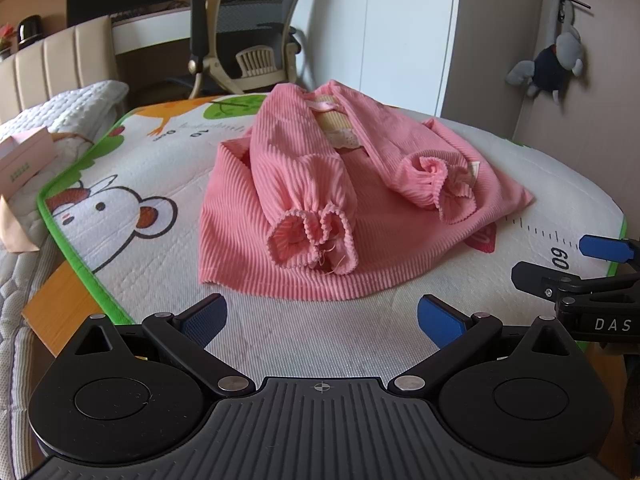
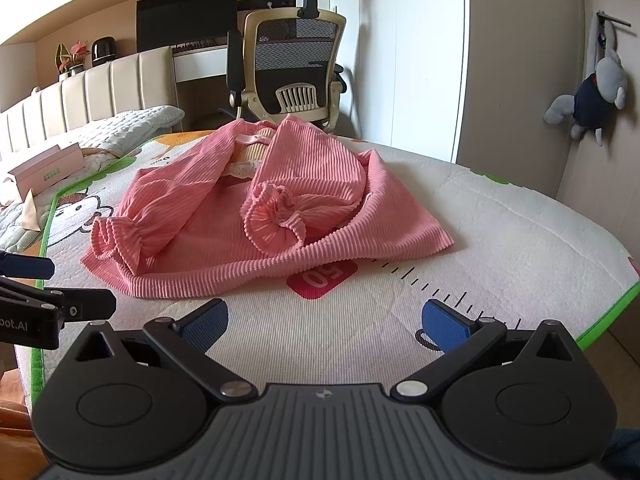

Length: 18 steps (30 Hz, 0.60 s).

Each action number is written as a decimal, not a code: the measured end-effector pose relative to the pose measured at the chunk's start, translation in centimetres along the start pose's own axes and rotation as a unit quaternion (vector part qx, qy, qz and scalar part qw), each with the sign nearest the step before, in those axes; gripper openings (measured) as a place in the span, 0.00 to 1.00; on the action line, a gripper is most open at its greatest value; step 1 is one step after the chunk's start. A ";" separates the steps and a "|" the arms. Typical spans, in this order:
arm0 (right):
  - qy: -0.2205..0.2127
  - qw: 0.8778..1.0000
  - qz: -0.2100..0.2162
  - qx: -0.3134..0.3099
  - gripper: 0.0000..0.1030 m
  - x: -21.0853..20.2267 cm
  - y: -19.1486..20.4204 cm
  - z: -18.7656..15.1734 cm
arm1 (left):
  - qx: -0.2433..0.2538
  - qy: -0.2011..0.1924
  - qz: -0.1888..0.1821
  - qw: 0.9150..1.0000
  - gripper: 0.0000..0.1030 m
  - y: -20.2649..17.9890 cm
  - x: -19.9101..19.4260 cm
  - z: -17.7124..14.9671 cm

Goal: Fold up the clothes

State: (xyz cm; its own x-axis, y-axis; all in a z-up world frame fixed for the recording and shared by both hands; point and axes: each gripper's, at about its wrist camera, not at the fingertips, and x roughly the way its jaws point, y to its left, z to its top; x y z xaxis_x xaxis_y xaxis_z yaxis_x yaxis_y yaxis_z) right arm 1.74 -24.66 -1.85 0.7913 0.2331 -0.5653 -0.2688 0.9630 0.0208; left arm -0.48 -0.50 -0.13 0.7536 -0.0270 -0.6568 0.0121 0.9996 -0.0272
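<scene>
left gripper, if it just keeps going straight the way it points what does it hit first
Most likely the near hem of the pink garment, which lies straight ahead of the open left gripper on the printed mat. Only bare mat lies between; depth is hard to judge.

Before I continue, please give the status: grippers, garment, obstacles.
Left gripper open, right gripper open, both empty. Pink garment on mat, sleeves folded in. Nothing between.

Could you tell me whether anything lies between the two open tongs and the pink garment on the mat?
Nothing visible does: only bare mat separates the left tongs and right tongs from the pink garment.
</scene>
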 end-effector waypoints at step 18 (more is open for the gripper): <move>0.004 1.000 0.001 -0.001 1.00 0.1 0.1 -0.1 | -0.003 0.006 -0.001 1.000 1.00 0.1 0.3 0.1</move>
State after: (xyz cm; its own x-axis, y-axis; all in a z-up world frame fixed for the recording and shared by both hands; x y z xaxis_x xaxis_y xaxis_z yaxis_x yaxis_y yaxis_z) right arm 1.74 -24.55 -1.97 0.7867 0.2341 -0.5713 -0.2720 0.9621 0.0197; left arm -0.20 -0.41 -0.29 0.7457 -0.0290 -0.6657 0.0099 0.9994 -0.0324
